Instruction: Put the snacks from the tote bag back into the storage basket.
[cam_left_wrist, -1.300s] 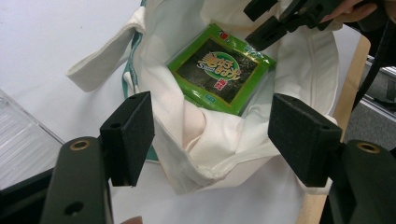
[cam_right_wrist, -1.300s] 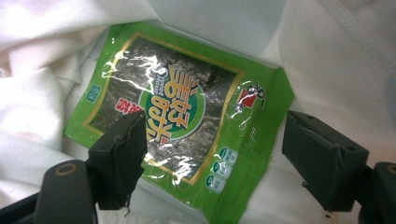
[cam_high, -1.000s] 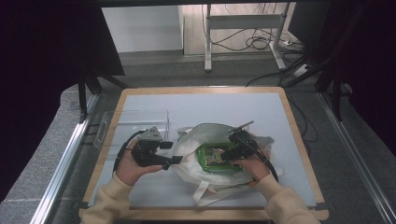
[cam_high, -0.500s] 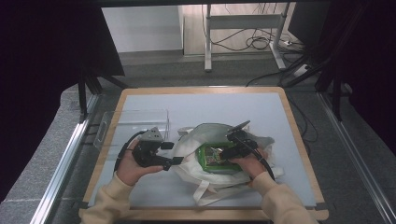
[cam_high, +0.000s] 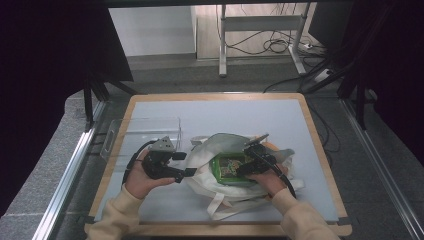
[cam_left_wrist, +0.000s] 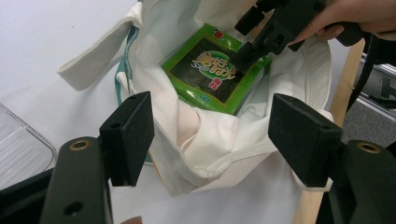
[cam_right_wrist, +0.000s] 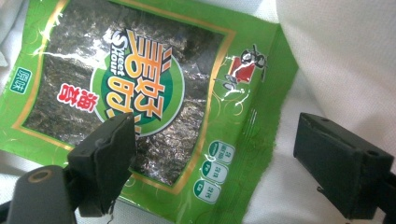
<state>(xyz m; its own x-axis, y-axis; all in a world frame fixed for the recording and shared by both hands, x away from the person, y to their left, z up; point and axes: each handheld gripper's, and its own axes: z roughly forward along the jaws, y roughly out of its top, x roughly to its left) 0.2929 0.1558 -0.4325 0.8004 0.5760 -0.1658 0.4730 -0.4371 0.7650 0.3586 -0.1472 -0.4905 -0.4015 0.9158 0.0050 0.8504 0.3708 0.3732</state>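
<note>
With the green seaweed packet (cam_right_wrist: 135, 93) lying flat inside the white cloth bag (cam_left_wrist: 210, 140), both the left gripper (cam_left_wrist: 210, 135) and right gripper (cam_right_wrist: 210, 163) stand jaws spread, empty; the step appears to be releasing the packet, with withdrawal next

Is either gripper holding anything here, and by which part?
Nothing is held. The right gripper hangs open over the green snack packet inside the white tote bag; the left gripper is open around the bag's rim.

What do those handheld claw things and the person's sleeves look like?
Both are black. The left claw carries a grey three-cornered plate and trails a black cable, as does the right claw. Up close, each ends in two blocky black pads. The sleeves are cream.
</note>
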